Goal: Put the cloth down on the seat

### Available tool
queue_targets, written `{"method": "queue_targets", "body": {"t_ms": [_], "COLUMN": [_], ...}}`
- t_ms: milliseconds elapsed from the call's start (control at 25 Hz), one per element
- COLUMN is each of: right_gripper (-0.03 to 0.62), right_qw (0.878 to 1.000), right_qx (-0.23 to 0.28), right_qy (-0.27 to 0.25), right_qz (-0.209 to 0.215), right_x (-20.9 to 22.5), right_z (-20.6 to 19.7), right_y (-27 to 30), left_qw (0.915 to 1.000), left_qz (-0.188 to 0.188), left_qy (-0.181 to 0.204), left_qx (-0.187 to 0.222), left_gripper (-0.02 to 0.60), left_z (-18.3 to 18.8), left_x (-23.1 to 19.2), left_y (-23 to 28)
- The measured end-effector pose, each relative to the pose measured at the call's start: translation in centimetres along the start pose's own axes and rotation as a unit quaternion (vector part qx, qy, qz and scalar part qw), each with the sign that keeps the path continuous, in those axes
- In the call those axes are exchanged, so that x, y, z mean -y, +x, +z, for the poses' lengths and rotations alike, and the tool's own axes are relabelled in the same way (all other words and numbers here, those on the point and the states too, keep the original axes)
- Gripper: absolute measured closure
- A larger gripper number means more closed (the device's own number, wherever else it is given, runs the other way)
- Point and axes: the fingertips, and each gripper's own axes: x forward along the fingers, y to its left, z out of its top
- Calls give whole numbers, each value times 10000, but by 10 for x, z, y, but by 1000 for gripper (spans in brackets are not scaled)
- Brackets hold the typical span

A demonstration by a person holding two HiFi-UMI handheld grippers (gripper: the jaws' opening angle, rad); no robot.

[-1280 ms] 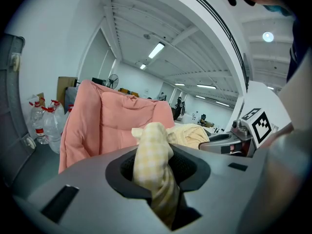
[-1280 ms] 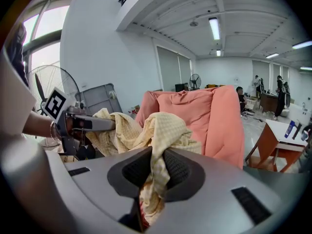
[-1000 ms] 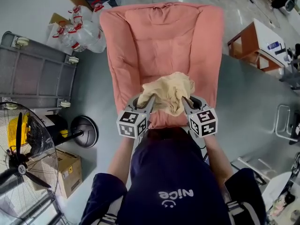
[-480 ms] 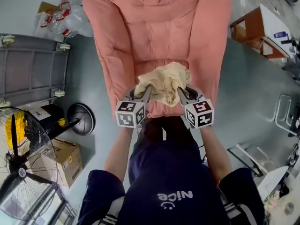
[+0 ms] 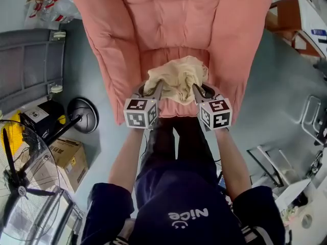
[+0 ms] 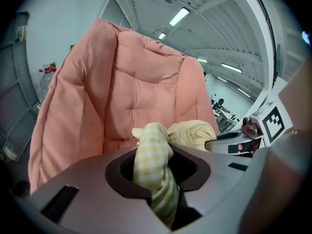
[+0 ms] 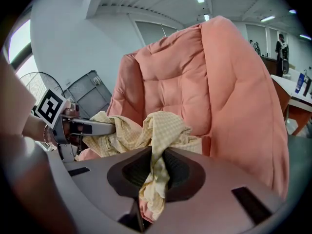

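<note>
Trouble waits at the front edge of the puffy pink armchair seat [image 5: 156,60]. Your left tool [image 5: 153,90] and right tool [image 5: 197,91] each pinch the soft yellow checked cloth [image 5: 176,78] over that edge; dropped here, it may slide off.

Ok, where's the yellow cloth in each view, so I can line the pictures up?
Head view: cloth at centre, over the front of the seat.
Left gripper view: cloth low centre, bunched, with more of it trailing right.
Right gripper view: cloth low centre, spreading left.
Shared landmark: the pink armchair behind it.
</note>
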Motion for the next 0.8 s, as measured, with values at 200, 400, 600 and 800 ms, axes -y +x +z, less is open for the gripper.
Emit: {"method": "queue_targets", "body": {"t_ms": [200,400,600,800], "right_gripper": [512,511,511,511], "right_qw": [9995,9985,9964,9949], "right_qx": [-28,-196,-313,-381], "right_qy": [323,504,788,933], "right_qz": [16,31,-15,-71], "right_x": [18,32,44,54], "right_z": [-20,-47,-74,-97], "right_y": [36,71,100,123], "left_qw": [9997,9990,9954,9912], "left_qz": [48,170,337,586], "left_qy": [-176,-278,-778,-1077], "left_qx": [-175,-304,-451,-499], "left_gripper": [454,454,454,454], "left_z": [-24,-46,-77,-100], "left_x": [-20,-41,-62,-75], "left_y": [37,70,97,122]}}
